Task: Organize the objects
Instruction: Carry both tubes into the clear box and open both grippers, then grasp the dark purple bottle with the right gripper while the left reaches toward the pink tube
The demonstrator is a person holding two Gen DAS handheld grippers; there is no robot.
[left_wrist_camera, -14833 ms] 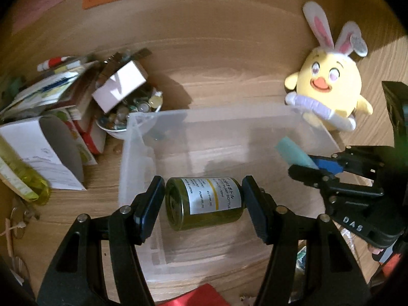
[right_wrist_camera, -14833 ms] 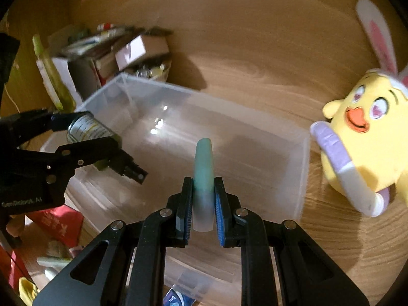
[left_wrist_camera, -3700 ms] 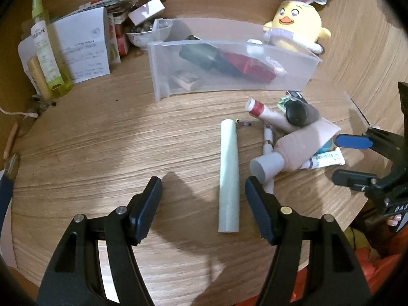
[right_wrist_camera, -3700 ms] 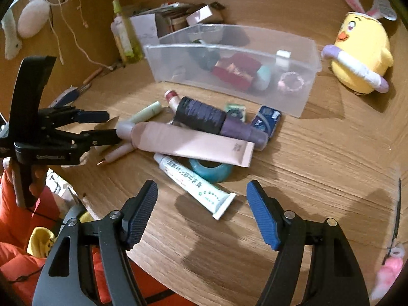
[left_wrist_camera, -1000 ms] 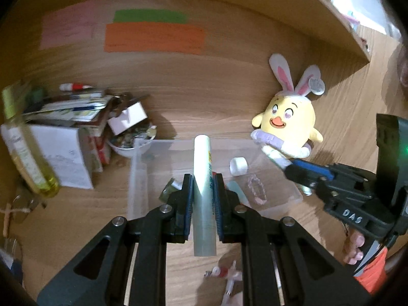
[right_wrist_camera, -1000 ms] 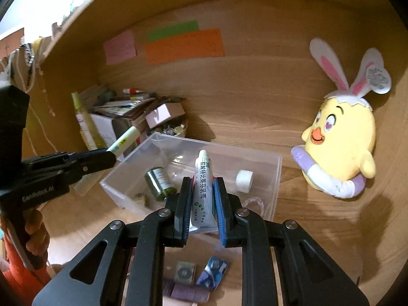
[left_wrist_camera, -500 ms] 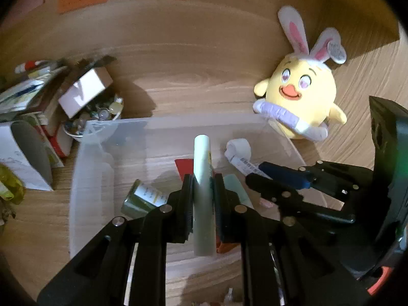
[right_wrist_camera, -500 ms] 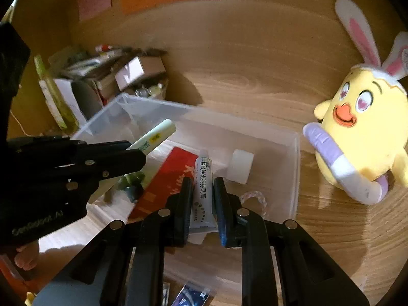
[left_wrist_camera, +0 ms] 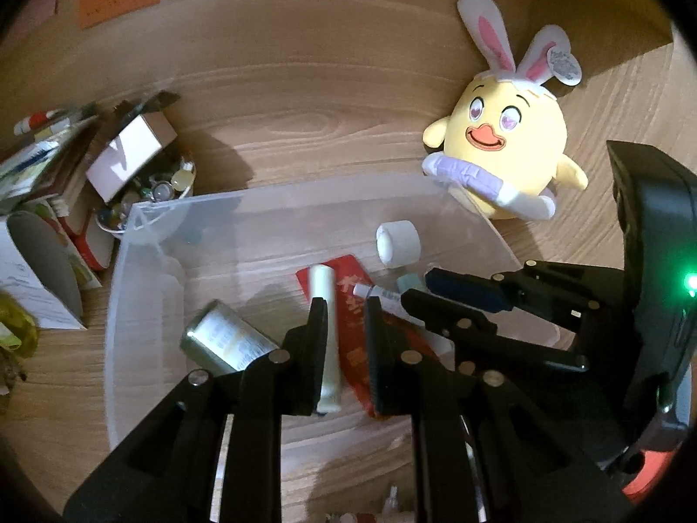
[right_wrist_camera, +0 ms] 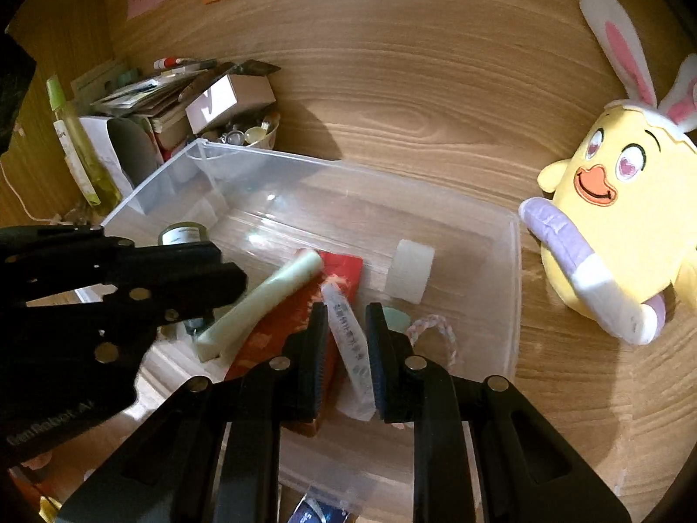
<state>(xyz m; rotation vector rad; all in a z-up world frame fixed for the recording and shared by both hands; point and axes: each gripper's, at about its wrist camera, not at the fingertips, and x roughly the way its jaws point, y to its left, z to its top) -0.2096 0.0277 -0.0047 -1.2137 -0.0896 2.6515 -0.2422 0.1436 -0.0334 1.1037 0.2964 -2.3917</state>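
Claws have sunk into the clear bin (right_wrist_camera: 514,261): left claw (left_wrist_camera: 346,348) has just slackened beside its pale green tube (left_wrist_camera: 326,327), right claw (right_wrist_camera: 346,348) loosening on the white tube (right_wrist_camera: 348,340); both deliveries nearly done.

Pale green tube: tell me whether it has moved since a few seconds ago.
Yes. The pale green tube went from the bare tabletop into the clear bin.

black claws (left_wrist_camera: 346,348), silver screws, blue pads
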